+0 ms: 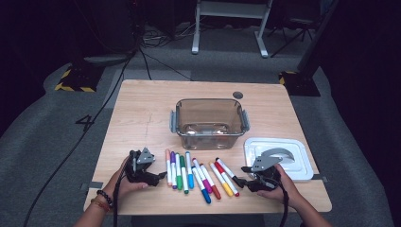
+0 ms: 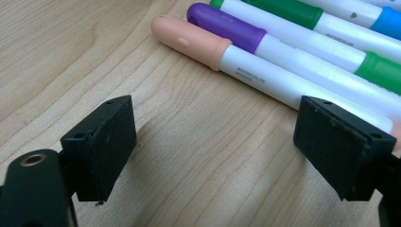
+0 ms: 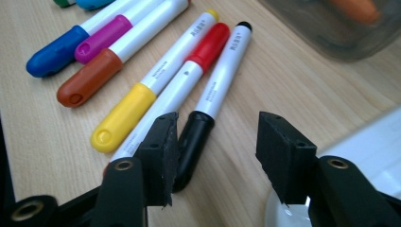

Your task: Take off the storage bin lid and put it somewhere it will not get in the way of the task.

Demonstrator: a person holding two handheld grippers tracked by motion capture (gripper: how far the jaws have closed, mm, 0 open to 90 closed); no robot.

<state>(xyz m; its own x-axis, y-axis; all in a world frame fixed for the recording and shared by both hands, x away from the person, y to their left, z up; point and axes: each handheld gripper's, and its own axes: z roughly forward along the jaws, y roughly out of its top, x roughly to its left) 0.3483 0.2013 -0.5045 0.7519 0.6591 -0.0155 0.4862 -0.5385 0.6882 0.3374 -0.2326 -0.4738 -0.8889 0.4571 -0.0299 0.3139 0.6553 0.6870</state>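
Several capped markers (image 1: 196,175) lie side by side on the wooden table in front of me. My right gripper (image 1: 246,177) rests low at the right end of the row. In the right gripper view its jaws (image 3: 215,156) stand apart around the black cap of the black marker (image 3: 222,80); the left pad is against the cap, the right pad is clear of it. My left gripper (image 1: 158,177) sits at the left end of the row. In the left gripper view it (image 2: 213,151) is open over bare wood, with the peach-capped marker (image 2: 189,40) just beyond its right pad.
A clear plastic container (image 1: 208,137) with grey side clips stands behind the markers; something orange (image 3: 354,9) shows blurred inside it. Its white lid (image 1: 302,170) lies flat at the right, just behind my right gripper. A table edge runs close below both hands.
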